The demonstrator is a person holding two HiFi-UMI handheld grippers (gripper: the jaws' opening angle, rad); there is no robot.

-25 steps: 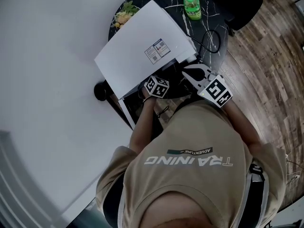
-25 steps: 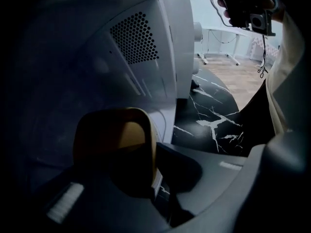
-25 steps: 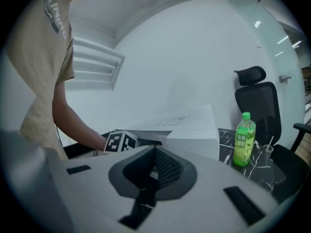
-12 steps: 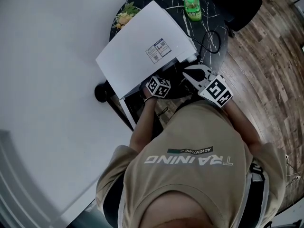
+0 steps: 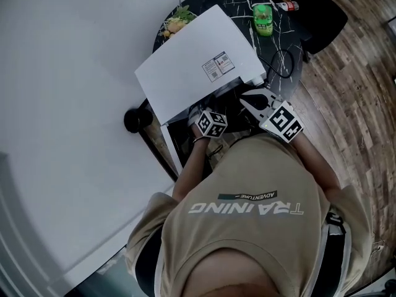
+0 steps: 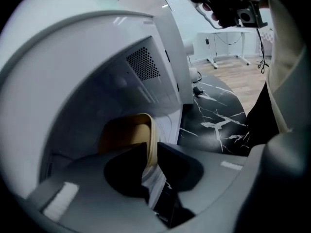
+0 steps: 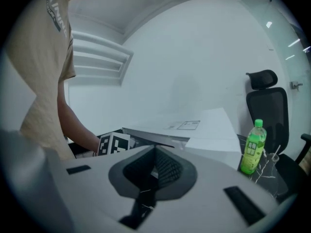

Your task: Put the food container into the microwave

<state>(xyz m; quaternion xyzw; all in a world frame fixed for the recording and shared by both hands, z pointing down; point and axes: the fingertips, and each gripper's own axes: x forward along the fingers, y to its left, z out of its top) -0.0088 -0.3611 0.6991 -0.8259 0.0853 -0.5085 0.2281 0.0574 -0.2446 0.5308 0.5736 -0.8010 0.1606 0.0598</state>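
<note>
The left gripper reached into the open cavity of the boxy white microwave oven, its two dark jaws pinched narrowly on the upright rim of a tan, round-cornered plastic food container. The container sat inside the cavity, low and toward the front, beneath the perforated vent patch in the side wall. In the head view only this gripper's marker cube showed, just at the microwave's front edge; the container itself was hidden there.

The right gripper hung just beside the microwave's front right corner, above the round black marble-patterned table – its ribbed jaws pressed together with nothing between them. It touched neither the oven nor the container.

On the far side of the table stood a green plastic drink bottle, upright and well apart from both grippers. A plate of leafy food lay at the table's edge behind the microwave. A black mesh office chair stood just beyond the bottle – on the wood-plank floor.
</note>
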